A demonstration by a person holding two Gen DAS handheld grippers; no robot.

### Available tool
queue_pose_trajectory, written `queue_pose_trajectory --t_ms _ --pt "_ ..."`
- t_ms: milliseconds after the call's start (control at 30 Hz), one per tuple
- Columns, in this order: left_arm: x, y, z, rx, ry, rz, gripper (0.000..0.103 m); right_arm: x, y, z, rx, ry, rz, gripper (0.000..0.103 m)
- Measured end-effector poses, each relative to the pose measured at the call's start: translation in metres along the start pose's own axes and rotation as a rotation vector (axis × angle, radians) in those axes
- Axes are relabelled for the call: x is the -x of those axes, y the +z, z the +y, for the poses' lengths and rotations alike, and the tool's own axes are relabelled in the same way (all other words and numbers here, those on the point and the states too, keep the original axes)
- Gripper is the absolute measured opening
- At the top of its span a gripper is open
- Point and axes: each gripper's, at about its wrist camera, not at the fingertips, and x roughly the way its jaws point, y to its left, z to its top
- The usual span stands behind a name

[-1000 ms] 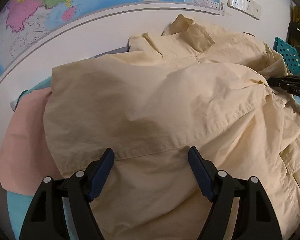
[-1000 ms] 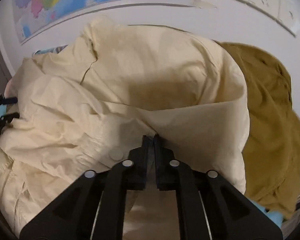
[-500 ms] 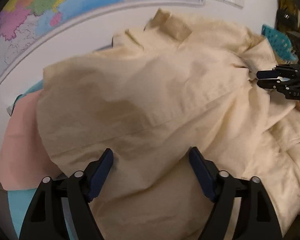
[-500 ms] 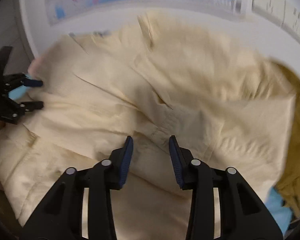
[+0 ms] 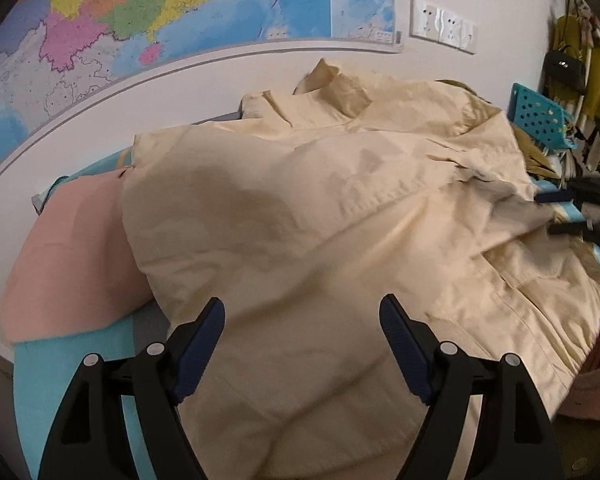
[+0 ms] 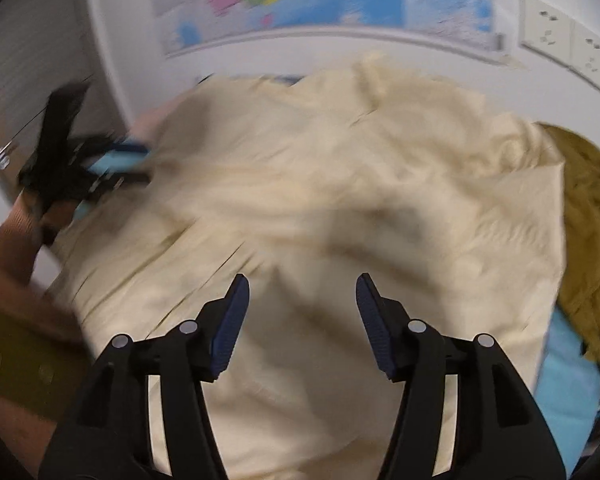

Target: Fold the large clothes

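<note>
A large cream shirt [image 5: 320,216] lies spread over the bed, collar toward the wall; the blurred right wrist view shows the same cream shirt [image 6: 340,200]. My left gripper [image 5: 302,316] hovers open over the shirt's near part, nothing between its fingers. My right gripper [image 6: 302,292] is above the cloth with its jaws opening and no fabric between the pads. In the left wrist view the right gripper [image 5: 568,212] shows at the shirt's right edge. The left gripper [image 6: 112,164] appears at the shirt's left edge in the right wrist view.
A pink garment [image 5: 68,248] lies left of the shirt on a turquoise sheet [image 5: 72,364]. An olive garment [image 6: 592,220] lies to the shirt's right. A map [image 5: 160,20] and wall sockets [image 5: 442,26] hang behind. A teal basket [image 5: 540,120] stands at far right.
My right gripper let go of the shirt fold it pinched and its jaws spread while it pulled back and swung. My left gripper, open throughout, drew back, so more of the shirt shows.
</note>
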Motion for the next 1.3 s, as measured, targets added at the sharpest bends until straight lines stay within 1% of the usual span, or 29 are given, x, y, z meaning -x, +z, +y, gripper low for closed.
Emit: queue_pose_trajectory --t_ms 33,67,100,133,200,233,300,400,433,467,500,533,567,600,633,667,700,733,833,867,933,1000,1100,1133,1200,1267,1300 --pt "0.002 -0.003 0.000 0.008 -0.005 -0.003 0.077 0.002 -0.008 0.004 0.019 -0.014 0.020 0.055" --pt "0.005 -0.008 0.000 0.020 -0.016 -0.004 0.077 -0.005 -0.013 0.008 0.041 -0.051 0.046 0.055" --pt "0.007 -0.011 0.000 0.029 -0.021 -0.004 0.077 -0.010 -0.020 0.009 0.055 -0.087 0.074 0.052" --pt "0.006 -0.012 0.000 0.035 -0.024 -0.004 0.077 -0.017 -0.026 0.009 0.070 -0.126 0.081 0.042" --pt "0.012 -0.021 0.003 0.062 -0.027 -0.005 0.077 -0.021 -0.030 0.005 0.042 -0.149 0.047 0.039" --pt "0.013 -0.024 0.006 0.071 -0.029 -0.005 0.077 -0.022 -0.030 0.004 0.028 -0.170 0.040 0.033" --pt "0.026 -0.034 0.013 0.110 -0.034 -0.019 0.077 -0.022 -0.030 0.004 0.012 -0.195 0.034 0.031" --pt "0.045 -0.049 0.026 0.167 -0.037 -0.040 0.078 -0.007 -0.031 0.003 -0.027 -0.153 0.002 0.039" --pt "0.052 -0.056 0.031 0.191 -0.036 -0.047 0.078 -0.001 -0.030 -0.003 -0.060 -0.130 -0.018 0.044" --pt "0.059 -0.063 0.036 0.216 -0.038 -0.052 0.079 0.010 -0.033 -0.007 -0.101 -0.106 -0.040 0.053" --pt "0.063 -0.069 0.039 0.234 -0.042 -0.054 0.080 0.022 -0.038 -0.013 -0.146 -0.088 -0.075 0.057" --pt "0.067 -0.078 0.044 0.265 -0.050 -0.056 0.080 0.024 -0.033 -0.020 -0.180 -0.073 -0.099 0.060" --pt "0.069 -0.084 0.048 0.285 -0.065 -0.056 0.080 0.035 -0.038 -0.027 -0.229 -0.052 -0.125 0.064" --pt "0.069 -0.093 0.052 0.322 -0.097 -0.051 0.080 0.044 -0.042 -0.031 -0.265 -0.046 -0.141 0.067" --pt "0.068 -0.101 0.055 0.360 -0.120 -0.037 0.080 0.056 -0.051 -0.040 -0.323 -0.040 -0.169 0.072" --pt "0.066 -0.109 0.057 0.391 -0.139 -0.026 0.080 0.063 -0.056 -0.047 -0.361 -0.032 -0.180 0.075" --pt "0.065 -0.115 0.059 0.411 -0.159 -0.020 0.080 0.066 -0.058 -0.053 -0.386 -0.033 -0.184 0.075" --pt "0.062 -0.122 0.060 0.438 -0.194 -0.009 0.080 0.073 -0.067 -0.060 -0.431 -0.041 -0.189 0.077" --pt "0.057 -0.132 0.056 0.470 -0.270 0.008 0.080 0.080 -0.086 -0.079 -0.524 -0.021 -0.176 0.086" --pt "0.055 -0.133 0.053 0.472 -0.294 0.013 0.083 0.081 -0.092 -0.083 -0.550 -0.020 -0.170 0.086" --pt "0.056 -0.133 0.048 0.460 -0.302 0.007 0.086 0.080 -0.105 -0.089 -0.595 -0.007 -0.156 0.086" --pt "0.054 -0.132 0.042 0.450 -0.338 0.023 0.087 0.082 -0.118 -0.094 -0.630 -0.021 -0.143 0.086" --pt "0.052 -0.131 0.034 0.442 -0.407 0.037 0.091 0.077 -0.132 -0.099 -0.674 0.031 -0.138 0.088" --pt "0.052 -0.132 0.032 0.446 -0.432 0.038 0.092 0.074 -0.136 -0.098 -0.679 0.055 -0.134 0.088" --pt "0.052 -0.133 0.029 0.457 -0.471 0.033 0.094 0.073 -0.135 -0.091 -0.648 0.065 -0.140 0.088" --pt "0.051 -0.134 0.026 0.474 -0.509 0.029 0.096 0.068 -0.133 -0.084 -0.616 0.131 -0.132 0.088" --pt "0.051 -0.135 0.025 0.479 -0.512 0.027 0.096 0.066 -0.132 -0.081 -0.606 0.147 -0.128 0.088"
